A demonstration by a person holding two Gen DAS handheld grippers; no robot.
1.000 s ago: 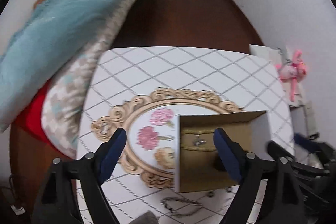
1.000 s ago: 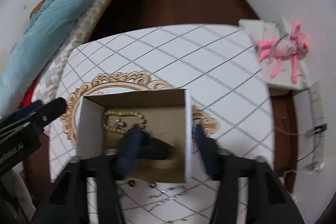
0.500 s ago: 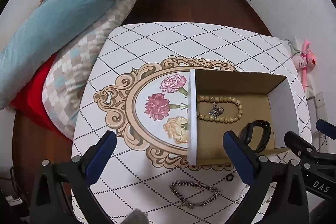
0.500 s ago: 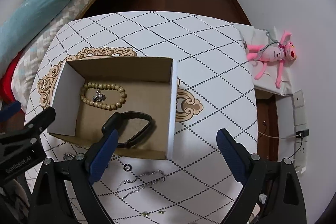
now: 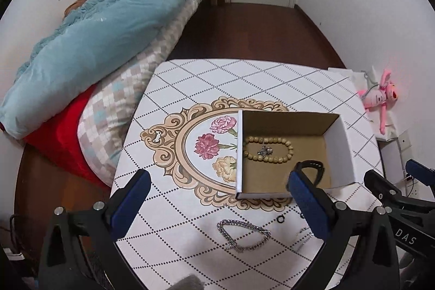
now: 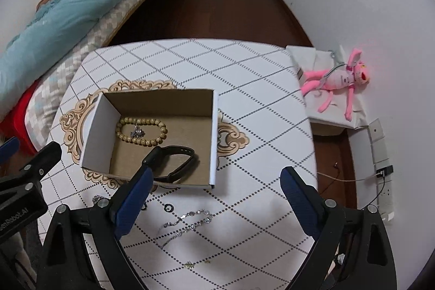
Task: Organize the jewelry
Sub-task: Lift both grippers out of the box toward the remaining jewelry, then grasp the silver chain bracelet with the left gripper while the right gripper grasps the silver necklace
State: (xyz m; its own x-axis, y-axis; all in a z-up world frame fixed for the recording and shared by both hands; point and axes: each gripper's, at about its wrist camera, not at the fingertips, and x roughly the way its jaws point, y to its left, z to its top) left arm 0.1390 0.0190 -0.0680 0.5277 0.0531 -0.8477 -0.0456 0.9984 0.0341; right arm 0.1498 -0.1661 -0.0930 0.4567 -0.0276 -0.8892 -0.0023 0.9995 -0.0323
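Note:
An open cardboard box (image 5: 339, 151) (image 6: 98, 135) sits on the white patterned table. Inside lie a wooden bead bracelet (image 5: 288, 154) (image 6: 160, 132) with a small silver piece, and a black band (image 5: 312, 163) (image 6: 179, 148). On the table in front of the box lie a thick silver chain bracelet (image 5: 239, 222), a thin silver chain (image 6: 195, 214), a small black ring (image 5: 280, 219) (image 6: 169, 207) and tiny gold earrings (image 6: 190, 265). My left gripper (image 5: 217, 181) hovers open over the box's near left corner. My right gripper (image 6: 216, 175) hovers open over its near right corner. Neither holds anything.
A bed with a blue duvet (image 5: 95, 45) and checked bedding runs along the table's left side. A pink plush toy (image 6: 337, 80) lies on a white stand at the right by the wall. Power sockets and cables (image 6: 380, 170) sit below it. Dark wood floor lies beyond.
Both grippers have let go of the box's side walls, opened wider and drawn back toward the near edge. The box stays on the table and more loose jewelry shows.

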